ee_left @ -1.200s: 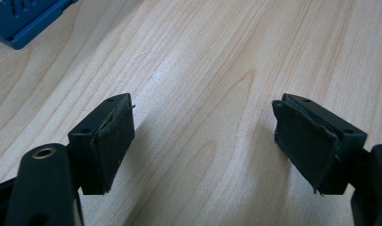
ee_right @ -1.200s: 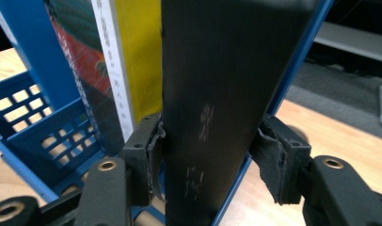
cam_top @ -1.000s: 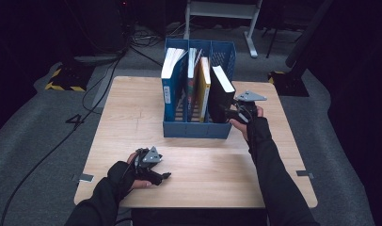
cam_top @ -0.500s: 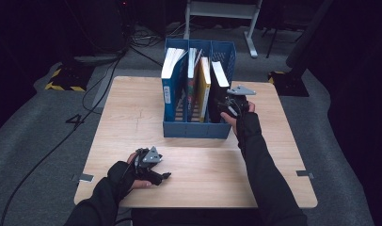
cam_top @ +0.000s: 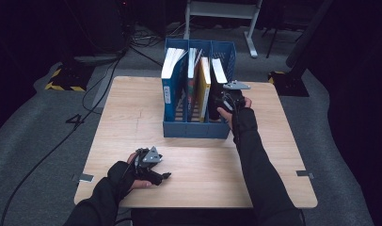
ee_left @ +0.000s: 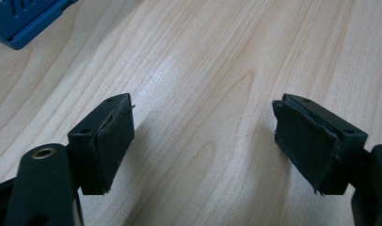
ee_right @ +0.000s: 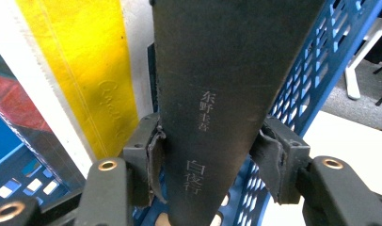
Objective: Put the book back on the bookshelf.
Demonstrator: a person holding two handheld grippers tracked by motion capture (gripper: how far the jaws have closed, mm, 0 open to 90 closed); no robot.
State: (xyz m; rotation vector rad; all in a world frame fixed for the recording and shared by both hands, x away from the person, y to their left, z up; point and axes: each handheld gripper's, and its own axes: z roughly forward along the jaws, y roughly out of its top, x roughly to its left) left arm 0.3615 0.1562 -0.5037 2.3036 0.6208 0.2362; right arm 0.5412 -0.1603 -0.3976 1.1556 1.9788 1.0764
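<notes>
Gripping the black book (ee_right: 212,94) by its spine, the right gripper (ee_right: 208,165) is pressing both pads against it in the rightmost slot of the blue file rack (cam_top: 198,129), beside a yellow book (ee_right: 85,70). Resting on the wooden table (ee_left: 217,70), the left gripper (ee_left: 203,141) is sitting with jaws wide apart, nothing between them.

Books (cam_top: 204,87) stand in the file rack (cam_top: 196,129) at the table's (cam_top: 274,155) far middle.
</notes>
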